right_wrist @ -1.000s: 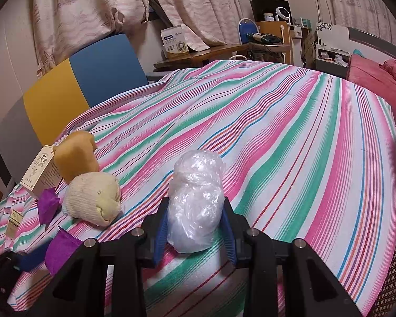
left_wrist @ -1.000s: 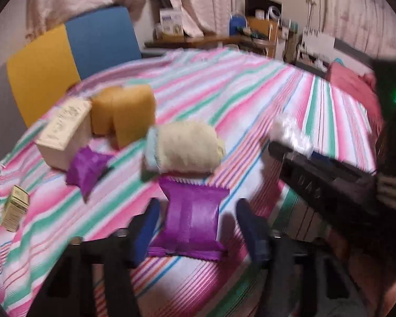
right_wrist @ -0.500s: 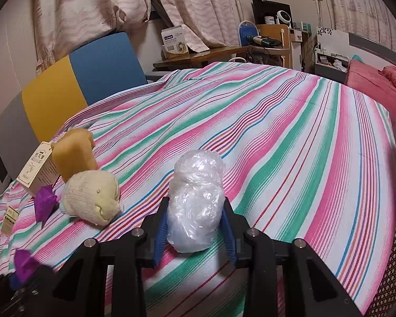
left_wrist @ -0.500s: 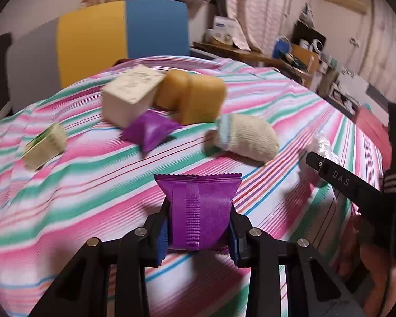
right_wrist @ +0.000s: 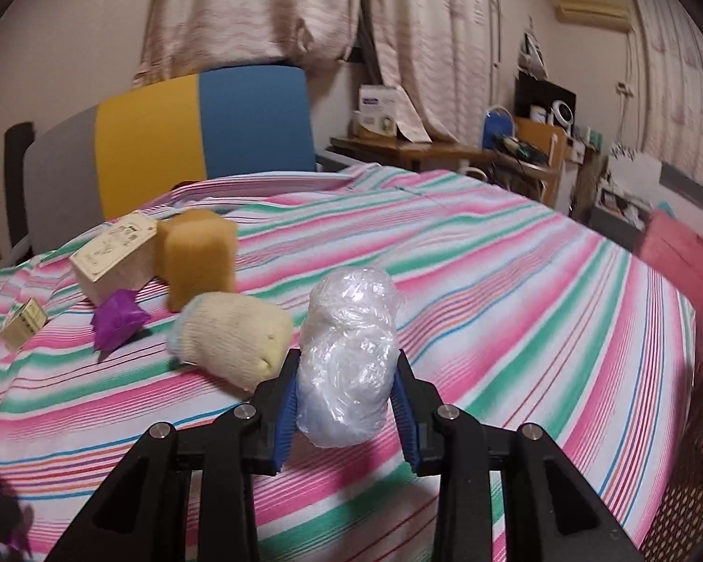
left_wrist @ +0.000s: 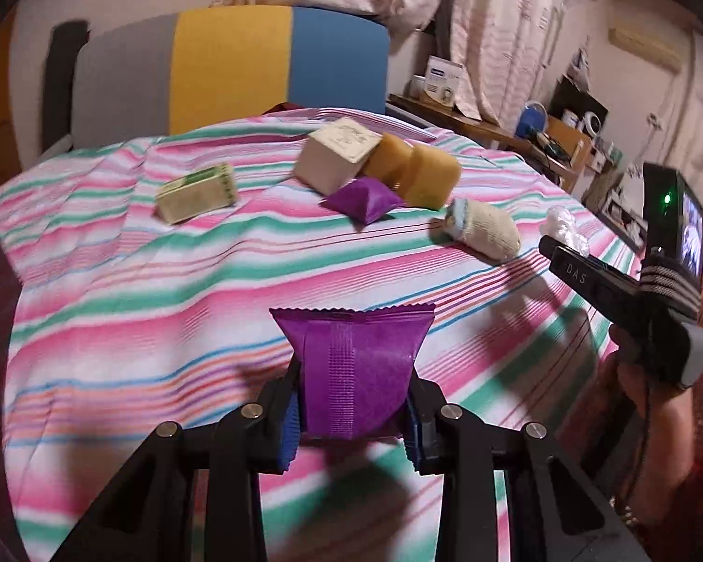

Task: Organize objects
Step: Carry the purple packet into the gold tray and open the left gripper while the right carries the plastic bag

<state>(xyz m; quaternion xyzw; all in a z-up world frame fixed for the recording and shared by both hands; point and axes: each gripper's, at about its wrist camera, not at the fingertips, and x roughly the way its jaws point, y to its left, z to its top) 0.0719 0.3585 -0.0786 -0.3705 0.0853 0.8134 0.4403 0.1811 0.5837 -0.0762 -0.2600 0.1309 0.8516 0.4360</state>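
Note:
My left gripper (left_wrist: pixel 351 414) is shut on a purple foil packet (left_wrist: pixel 354 370) and holds it above the striped tablecloth (left_wrist: pixel 140 309). My right gripper (right_wrist: pixel 347 414) is shut on a wad of clear plastic wrap (right_wrist: pixel 349 356); the wad also shows in the left wrist view (left_wrist: pixel 564 229). On the cloth lie a second purple packet (left_wrist: pixel 363 199), a beige box (left_wrist: pixel 335 157), yellow sponges (left_wrist: pixel 426 173), a cream rolled sock (left_wrist: pixel 485 232) and a small green-printed box (left_wrist: pixel 197 192). The sock (right_wrist: pixel 232 339) lies just left of the right gripper.
A chair back in grey, yellow and blue (left_wrist: pixel 229 70) stands behind the table. A cluttered wooden desk (right_wrist: pixel 445 150) and curtains are at the back right. A pink bed (right_wrist: pixel 679 253) is at the far right. The table edge curves round at the right.
My left gripper closed on the purple packet, lifted it and swung left and back from the group. My right gripper, still holding the plastic wad, moved closer to the sock.

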